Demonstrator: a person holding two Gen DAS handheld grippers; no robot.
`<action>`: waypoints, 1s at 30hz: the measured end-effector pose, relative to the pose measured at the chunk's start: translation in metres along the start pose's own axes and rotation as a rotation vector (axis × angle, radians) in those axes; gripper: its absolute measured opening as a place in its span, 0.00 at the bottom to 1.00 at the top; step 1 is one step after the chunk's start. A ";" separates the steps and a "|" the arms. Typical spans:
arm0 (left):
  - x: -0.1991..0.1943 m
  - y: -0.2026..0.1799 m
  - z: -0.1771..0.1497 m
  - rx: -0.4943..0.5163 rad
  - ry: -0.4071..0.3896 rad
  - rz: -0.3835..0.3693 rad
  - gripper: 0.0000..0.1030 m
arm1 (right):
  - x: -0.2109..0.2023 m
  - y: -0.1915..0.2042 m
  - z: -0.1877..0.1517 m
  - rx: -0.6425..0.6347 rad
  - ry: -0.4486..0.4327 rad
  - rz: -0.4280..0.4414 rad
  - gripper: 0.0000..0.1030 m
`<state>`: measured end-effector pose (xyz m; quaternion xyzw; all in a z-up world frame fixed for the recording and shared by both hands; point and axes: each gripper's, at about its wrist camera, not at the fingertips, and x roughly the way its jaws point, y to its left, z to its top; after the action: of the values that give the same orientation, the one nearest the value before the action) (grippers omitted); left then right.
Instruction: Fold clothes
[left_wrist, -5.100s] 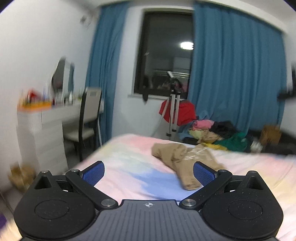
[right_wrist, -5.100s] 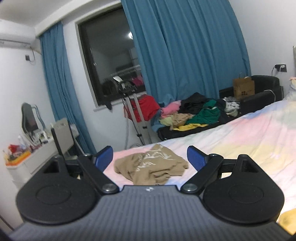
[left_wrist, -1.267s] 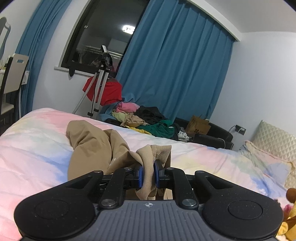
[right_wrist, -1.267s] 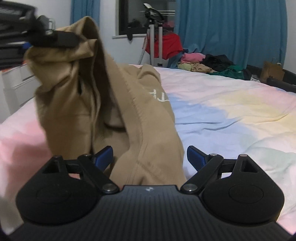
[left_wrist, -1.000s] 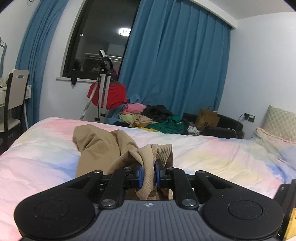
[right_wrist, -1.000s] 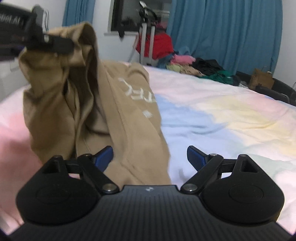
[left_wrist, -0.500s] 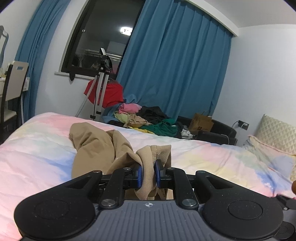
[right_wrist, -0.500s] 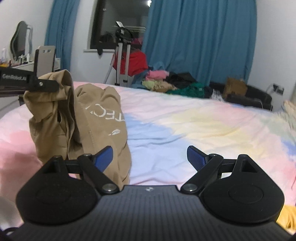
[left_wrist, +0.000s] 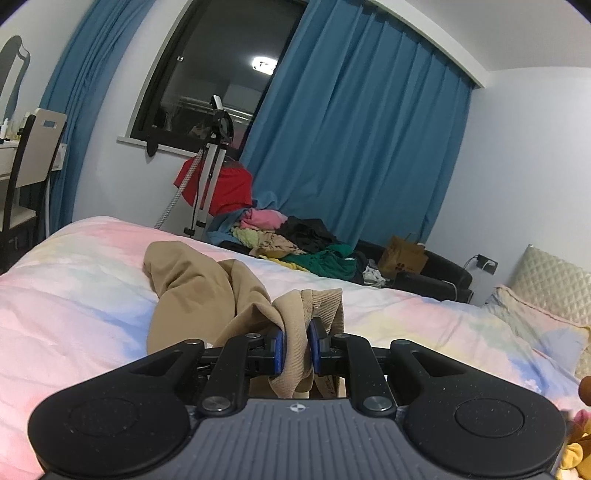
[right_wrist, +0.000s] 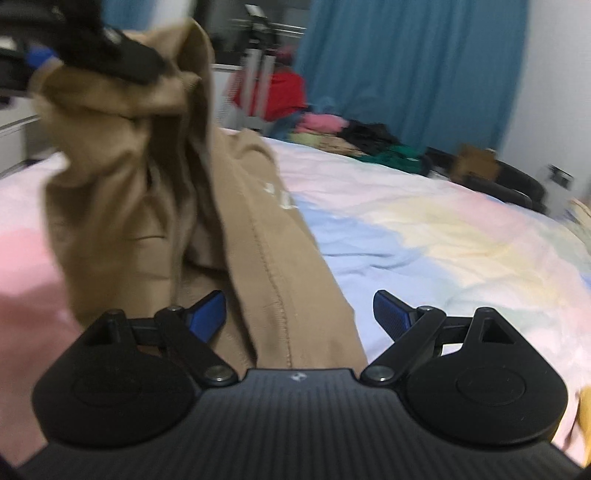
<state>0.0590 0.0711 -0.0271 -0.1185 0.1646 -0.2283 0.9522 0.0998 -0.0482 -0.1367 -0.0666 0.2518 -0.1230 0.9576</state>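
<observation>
I see the bed (left_wrist: 92, 295) filling the near and middle scene, covered by a pastel pink, blue and yellow sheet, lightly wrinkled. Tan garment (left_wrist: 192, 284) lies on its left-centre part, bunched, one end raised off the sheet. At the far right of the bed, a quilted pillow (left_wrist: 554, 280) rests at the head end.

Left matte black plastic two-finger gripper (left_wrist: 294, 346): ribbed grey-black centre panel at lower middle of frame, small white crosshair mark on top edge. Round speckled discs lower left and lower right. Silver screw heads at linkage pivots. Blue ribbed pads (left_wrist: 277, 347) on fingertips.

Right matte black plastic two-finger gripper (right_wrist: 299, 311): same build, triangular cutouts in linkage arms, blue pads (right_wrist: 389, 312).
</observation>
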 end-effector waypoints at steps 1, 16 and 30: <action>0.000 0.001 0.000 -0.001 -0.002 -0.004 0.14 | 0.002 0.002 -0.002 0.020 0.000 -0.026 0.86; -0.006 0.006 0.004 -0.026 -0.020 -0.003 0.15 | -0.053 -0.049 -0.029 0.304 -0.009 -0.229 0.84; -0.014 0.043 0.015 -0.116 0.058 0.081 0.15 | -0.027 -0.077 0.049 0.122 -0.092 0.190 0.10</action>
<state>0.0695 0.1174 -0.0230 -0.1601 0.2096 -0.1830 0.9471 0.0860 -0.1113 -0.0678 0.0102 0.2046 -0.0435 0.9778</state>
